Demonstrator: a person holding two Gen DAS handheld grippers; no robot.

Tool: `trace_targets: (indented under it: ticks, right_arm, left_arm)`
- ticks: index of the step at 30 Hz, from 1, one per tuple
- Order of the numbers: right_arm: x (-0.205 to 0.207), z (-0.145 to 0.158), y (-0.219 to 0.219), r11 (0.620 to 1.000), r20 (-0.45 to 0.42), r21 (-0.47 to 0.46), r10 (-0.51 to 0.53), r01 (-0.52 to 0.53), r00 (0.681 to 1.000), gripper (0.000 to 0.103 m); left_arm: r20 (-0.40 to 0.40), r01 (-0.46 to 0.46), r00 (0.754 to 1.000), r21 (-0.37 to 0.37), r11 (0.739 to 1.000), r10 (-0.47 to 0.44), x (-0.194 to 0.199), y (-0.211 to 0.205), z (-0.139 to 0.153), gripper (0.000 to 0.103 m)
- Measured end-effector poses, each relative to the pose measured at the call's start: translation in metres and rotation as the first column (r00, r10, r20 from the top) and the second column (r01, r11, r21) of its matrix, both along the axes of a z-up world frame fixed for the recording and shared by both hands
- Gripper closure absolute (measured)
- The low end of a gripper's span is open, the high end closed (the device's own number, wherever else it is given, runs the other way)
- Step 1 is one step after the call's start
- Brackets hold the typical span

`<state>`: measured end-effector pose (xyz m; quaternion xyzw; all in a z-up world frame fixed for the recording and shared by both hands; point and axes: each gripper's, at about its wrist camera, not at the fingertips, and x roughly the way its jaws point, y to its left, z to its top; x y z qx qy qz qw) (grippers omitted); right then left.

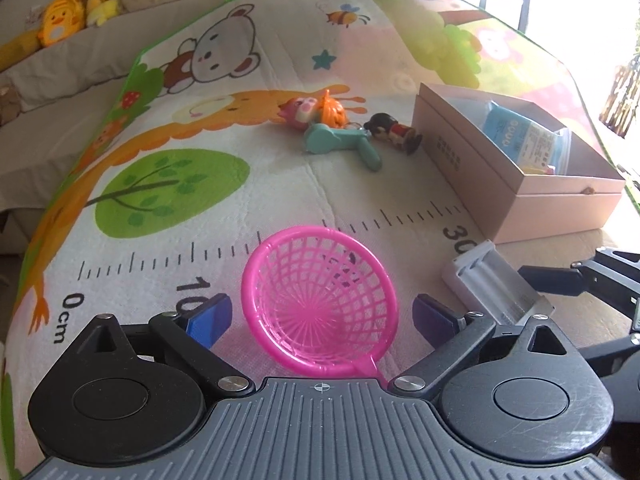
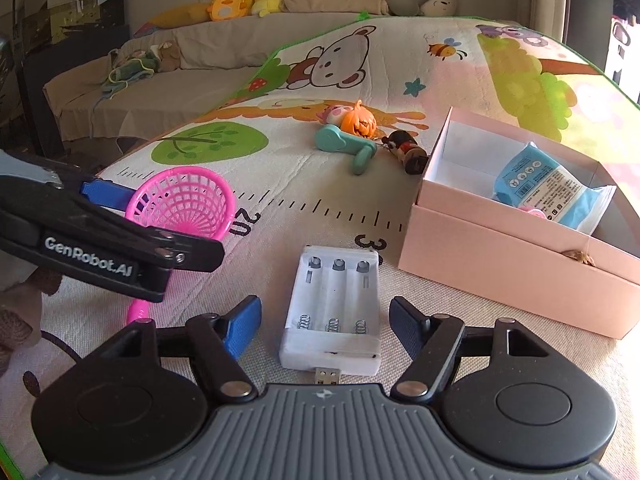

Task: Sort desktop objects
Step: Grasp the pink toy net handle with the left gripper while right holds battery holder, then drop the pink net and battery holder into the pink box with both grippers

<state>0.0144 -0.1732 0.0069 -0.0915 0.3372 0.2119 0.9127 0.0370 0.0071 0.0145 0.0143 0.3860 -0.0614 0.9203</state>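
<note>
A pink plastic net scoop (image 1: 320,300) lies on the play mat between the open fingers of my left gripper (image 1: 322,318); it also shows in the right wrist view (image 2: 188,202). A white battery charger (image 2: 334,308) lies between the open fingers of my right gripper (image 2: 324,328), and shows at the right of the left wrist view (image 1: 494,284). Neither gripper grips anything. A pink open box (image 2: 500,256) holds a blue packet (image 2: 548,188). An orange pumpkin toy (image 2: 360,120), a teal toy (image 2: 348,144) and a small dark figure (image 2: 406,150) lie beyond.
The cartoon play mat (image 1: 280,184) has a printed ruler across it. A couch with plush toys (image 2: 236,0) stands behind. The left gripper's body (image 2: 100,240) reaches in from the left of the right wrist view.
</note>
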Motion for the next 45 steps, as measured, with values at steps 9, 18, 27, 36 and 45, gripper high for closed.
trace_targets:
  ticks: [9, 18, 27, 36, 45]
  right_arm:
    - [-0.010, 0.007, -0.018, 0.999, -0.031, -0.025, 0.023, -0.023, 0.999, 0.055]
    - [-0.034, 0.030, -0.065, 0.997, -0.076, -0.072, -0.040, 0.034, 0.996, 0.056]
    - [-0.034, 0.122, -0.127, 0.989, 0.132, 0.012, -0.148, 0.148, 0.980, 0.056]
    - [0.014, 0.166, -0.164, 0.971, 0.298, 0.087, -0.240, 0.224, 0.924, 0.056]
    - [0.058, 0.151, -0.180, 0.952, 0.273, 0.103, -0.305, 0.288, 0.912, 0.056]
  left_arm:
    - [-0.024, -0.009, 1.000, 0.005, 1.000, 0.009, -0.005, -0.011, -0.005, 0.016]
    - [0.025, 0.121, 0.992, -0.020, 0.992, -0.121, -0.037, -0.045, 0.013, 0.016]
    - [0.177, 0.194, 0.968, -0.065, 0.979, -0.180, -0.010, -0.079, 0.076, 0.016]
    - [0.206, 0.277, 0.943, -0.045, 0.960, -0.262, 0.081, -0.140, 0.109, 0.016]
    - [0.157, 0.328, 0.933, 0.008, 0.945, -0.325, 0.165, -0.185, 0.085, 0.011]
